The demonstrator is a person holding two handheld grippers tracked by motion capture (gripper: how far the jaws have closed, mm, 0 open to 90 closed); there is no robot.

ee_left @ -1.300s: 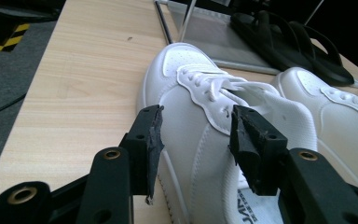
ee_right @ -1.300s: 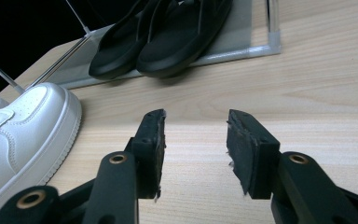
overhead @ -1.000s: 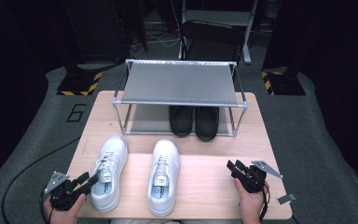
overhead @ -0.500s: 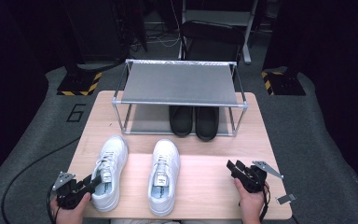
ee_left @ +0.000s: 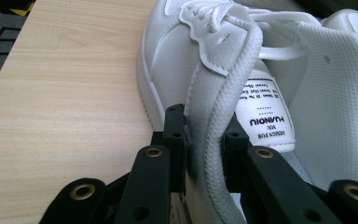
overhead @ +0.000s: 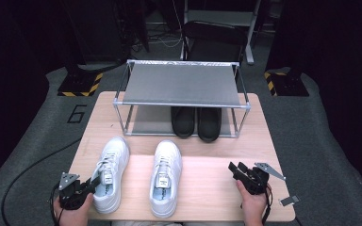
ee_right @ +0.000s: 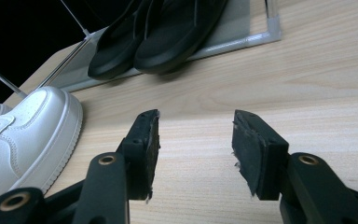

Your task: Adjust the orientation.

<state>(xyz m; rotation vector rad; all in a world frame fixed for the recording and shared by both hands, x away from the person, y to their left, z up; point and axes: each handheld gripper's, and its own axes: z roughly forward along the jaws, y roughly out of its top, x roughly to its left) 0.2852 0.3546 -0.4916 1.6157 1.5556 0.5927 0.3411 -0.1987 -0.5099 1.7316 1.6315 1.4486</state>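
The left tool (ee_left: 204, 140) has just been closing, and now its jaws pinch the padded heel collar of the left sneaker (overhead: 109, 174), one jaw outside the shoe, one inside by the tongue label. That sneaker sits at the near left of the worktop (overhead: 207, 183), toe pointing towards the rack (overhead: 181, 84), with its mate (overhead: 166, 181) just beside it to the right. The right tool (overhead: 238, 170) rests at the near right, jaws wide apart with nothing between them, bare wood ahead of it in the right gripper view (ee_right: 196, 144). For a clean lift I'd say the grip wants to stay deep on that collar, since the soft rim could fold and slip; raise it level so the toe doesn't drag or knock the neighbour, and mind the rack's front bar on the way in. The worktop is pale wood grain, smooth and uncluttered. On the rack's lower level stand two black shoes (overhead: 196, 122), side by side towards the right; the top shelf is bare grey. Around it lies grey flooring with yellow-black hazard tape (overhead: 80, 84), and the room behind is dark, with cables at the back.
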